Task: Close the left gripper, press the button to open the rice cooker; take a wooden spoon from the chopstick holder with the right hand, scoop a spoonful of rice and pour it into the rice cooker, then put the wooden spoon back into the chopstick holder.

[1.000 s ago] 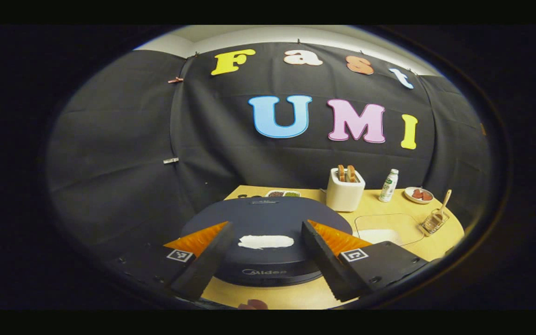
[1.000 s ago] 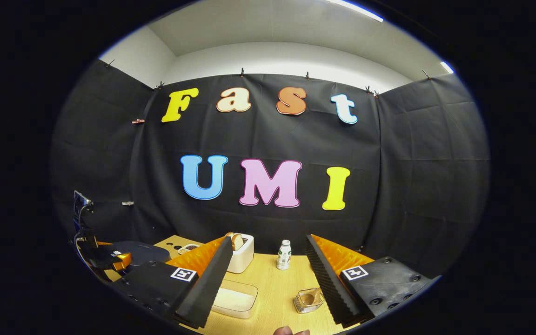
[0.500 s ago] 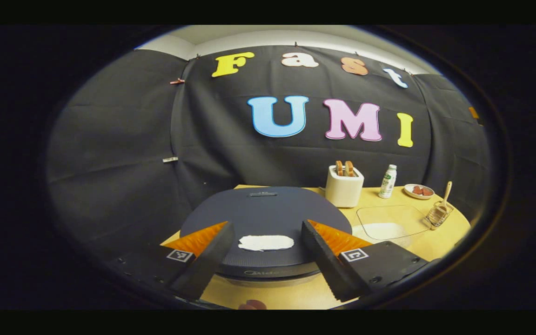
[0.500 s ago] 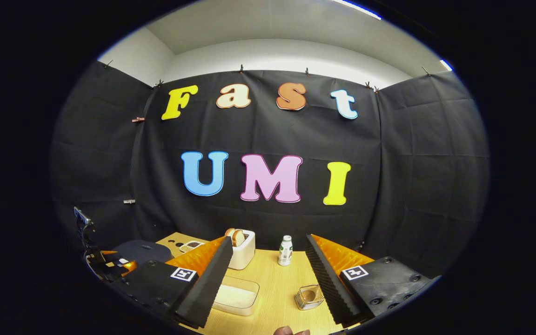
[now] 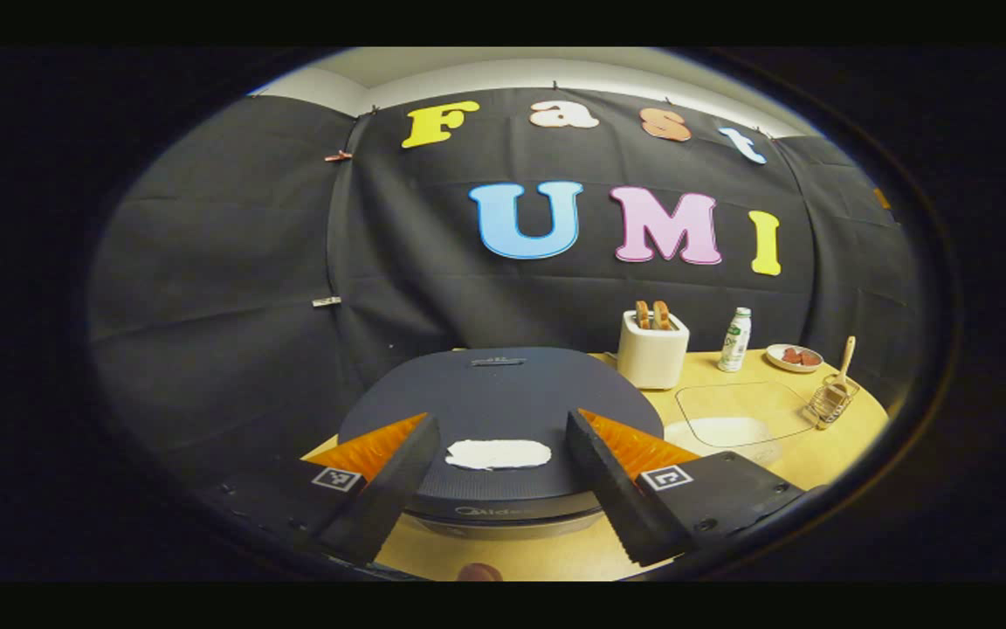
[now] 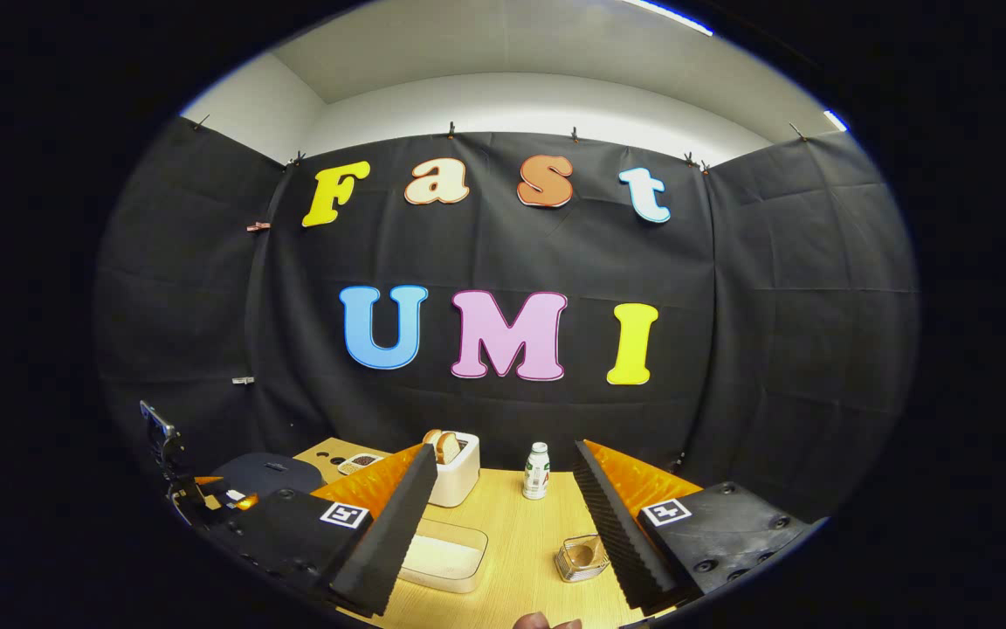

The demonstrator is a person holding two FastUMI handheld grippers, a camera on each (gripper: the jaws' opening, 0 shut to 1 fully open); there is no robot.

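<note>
Here the left gripper [image 5: 498, 467] hangs low over the front of the cooker [image 5: 500, 411], jaws spread wide, nothing between them but air. The white button [image 5: 498, 453] lies right in that gap, below and just ahead of the fingertips; whether either finger touches the lid cannot be told. The lid is down. Its front edge and the maker's mark are partly cut off by the fingers.

Beyond the cooker, to the right of the jaws, stand a toaster [image 5: 652, 350] with two slices in it, a small bottle [image 5: 736, 339] and a plate [image 5: 795, 357] of something red, too small to make out. Nearer, a clear box [image 5: 734, 419] holds white rice. At the far right the wire holder [image 5: 829, 402] leans, with the spoon [image 5: 843, 361] sticking up out of it.

The right gripper [image 6: 503, 524] is held well back over the table [image 6: 520, 542], jaws also wide apart and empty. Between them show the toaster, the bottle, the rice box half behind the left finger, and the holder just beside the right finger, which hides part of it. Off to the left the other gripper sits over the dark cooker, its jaws hard to read. A fingertip [image 6: 542, 622] peeps in at the bottom edge.
</note>
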